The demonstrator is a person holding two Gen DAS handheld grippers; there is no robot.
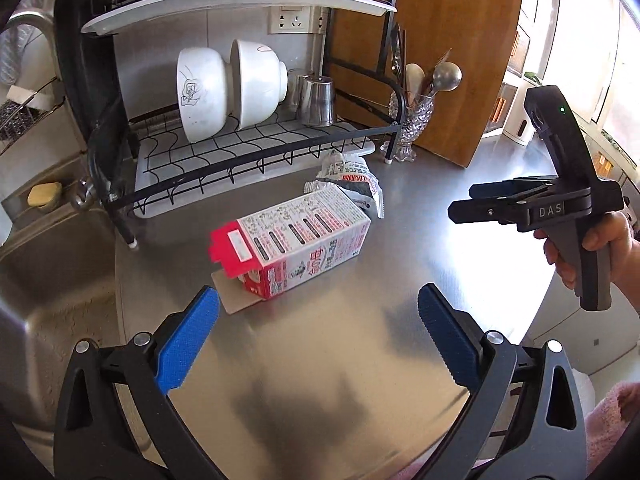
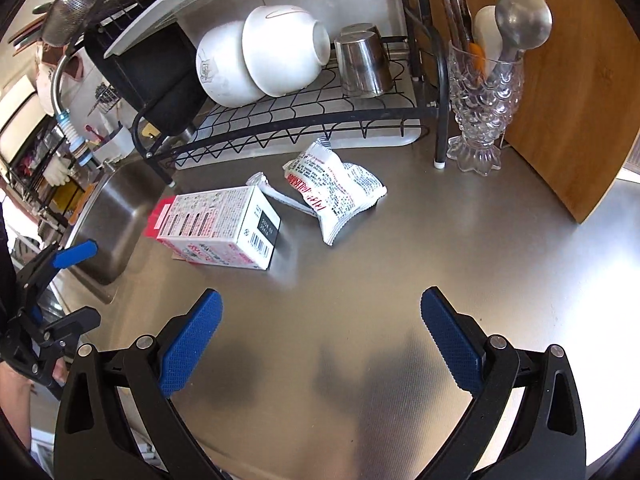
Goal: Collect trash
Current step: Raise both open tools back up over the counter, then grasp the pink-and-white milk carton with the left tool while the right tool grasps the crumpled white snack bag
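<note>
A red and white carton (image 1: pixel 296 240) lies on its side on the steel counter, with a crumpled white wrapper (image 1: pixel 352 180) just behind it. In the right wrist view the carton (image 2: pixel 224 232) is left of the wrapper (image 2: pixel 340 196). My left gripper (image 1: pixel 320 336) is open and empty, a short way in front of the carton's red end. My right gripper (image 2: pixel 320 336) is open and empty, in front of both items. The right gripper also shows in the left wrist view (image 1: pixel 480 204), held above the counter at the right.
A black dish rack (image 1: pixel 256 136) with white bowls (image 1: pixel 228 92) and steel cups (image 1: pixel 316 100) stands behind the trash. A glass utensil holder (image 2: pixel 480 108) and a wooden board (image 2: pixel 560 80) are at the right. A sink (image 1: pixel 48 248) lies to the left.
</note>
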